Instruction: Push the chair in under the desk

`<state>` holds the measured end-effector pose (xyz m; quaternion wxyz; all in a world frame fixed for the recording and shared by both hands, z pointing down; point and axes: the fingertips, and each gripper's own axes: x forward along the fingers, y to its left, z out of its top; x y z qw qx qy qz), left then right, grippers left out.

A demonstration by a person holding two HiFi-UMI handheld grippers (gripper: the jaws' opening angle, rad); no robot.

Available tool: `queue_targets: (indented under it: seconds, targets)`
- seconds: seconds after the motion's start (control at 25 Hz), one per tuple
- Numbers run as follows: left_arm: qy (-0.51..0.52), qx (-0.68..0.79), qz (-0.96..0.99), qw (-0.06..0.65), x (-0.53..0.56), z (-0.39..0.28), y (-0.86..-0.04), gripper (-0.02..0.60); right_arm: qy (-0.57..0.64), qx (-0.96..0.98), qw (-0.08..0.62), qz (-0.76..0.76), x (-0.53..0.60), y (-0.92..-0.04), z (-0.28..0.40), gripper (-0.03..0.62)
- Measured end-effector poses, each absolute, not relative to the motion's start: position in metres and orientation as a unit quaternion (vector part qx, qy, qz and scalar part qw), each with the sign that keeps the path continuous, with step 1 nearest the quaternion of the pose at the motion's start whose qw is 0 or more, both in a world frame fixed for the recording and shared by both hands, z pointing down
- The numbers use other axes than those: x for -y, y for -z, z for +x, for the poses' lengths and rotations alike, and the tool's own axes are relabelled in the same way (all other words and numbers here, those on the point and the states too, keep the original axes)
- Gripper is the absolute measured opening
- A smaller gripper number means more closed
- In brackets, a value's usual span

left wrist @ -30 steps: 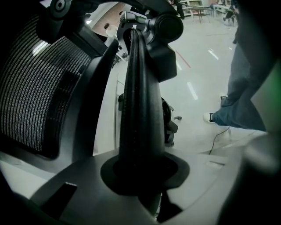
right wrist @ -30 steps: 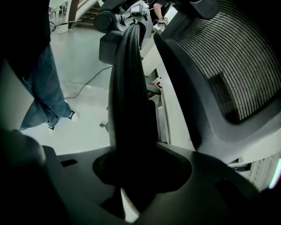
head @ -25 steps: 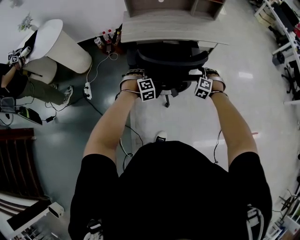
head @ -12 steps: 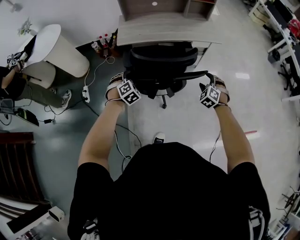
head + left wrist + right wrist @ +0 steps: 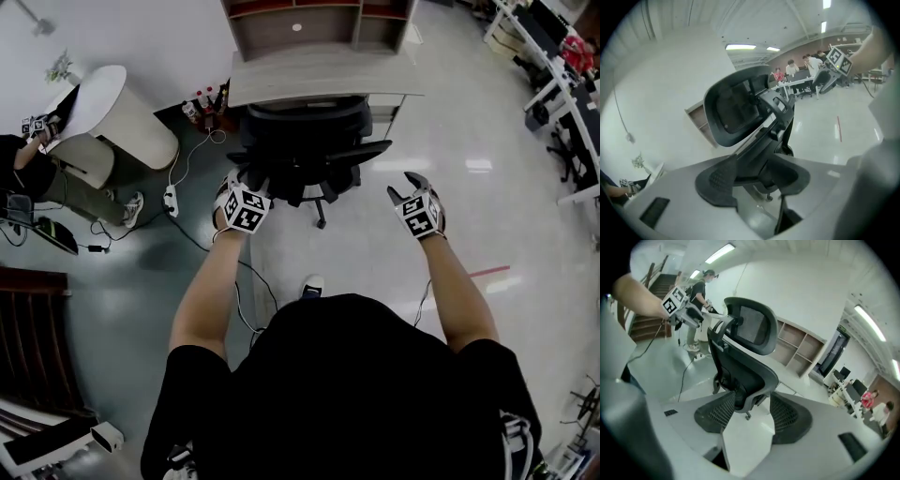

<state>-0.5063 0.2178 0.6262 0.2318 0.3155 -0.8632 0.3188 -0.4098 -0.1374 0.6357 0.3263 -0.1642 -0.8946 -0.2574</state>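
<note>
Both claws gape wide open, with nothing between the pads. The left gripper (image 5: 240, 187) sits just beside the left armrest of the black chair (image 5: 309, 141). The right gripper (image 5: 405, 187) hangs off to the chair's right, apart from it. Both arms reach forward and are nearly straight, the forearms angled slightly outward. The chair stands close against the near edge of the desk (image 5: 319, 73), its backrest toward the person.
</note>
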Motion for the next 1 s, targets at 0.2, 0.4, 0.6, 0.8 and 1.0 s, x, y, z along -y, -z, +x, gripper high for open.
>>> queue_targets:
  seconds: [0.2, 0.4, 0.6, 0.8, 1.0]
  targets:
    - [-0.25, 0.896, 0.308, 0.202, -0.21, -0.47, -0.605, 0.222, 0.168, 0.92, 0.312, -0.167, 0.129, -0.618, -0.38, 0.216]
    - [-0.165, 0.916, 0.311, 0.193, -0.204, -0.43, -0.587, 0.222, 0.142, 0.929, 0.291, -0.18, 0.113, -0.607, -0.352, 0.199]
    - [-0.109, 0.925, 0.313, 0.186, -0.206, -0.396, -0.575, 0.204, 0.113, 0.934, 0.279, -0.193, 0.093, -0.601, -0.332, 0.167]
    - [-0.072, 0.927, 0.316, 0.188, -0.208, -0.369, -0.579, 0.173, 0.081, 0.94, 0.272, -0.191, 0.084, -0.595, -0.318, 0.147]
    - [-0.053, 0.926, 0.323, 0.188, -0.203, -0.346, -0.58, 0.138, 0.045, 0.947, 0.256, -0.187, 0.085, -0.577, -0.308, 0.11]
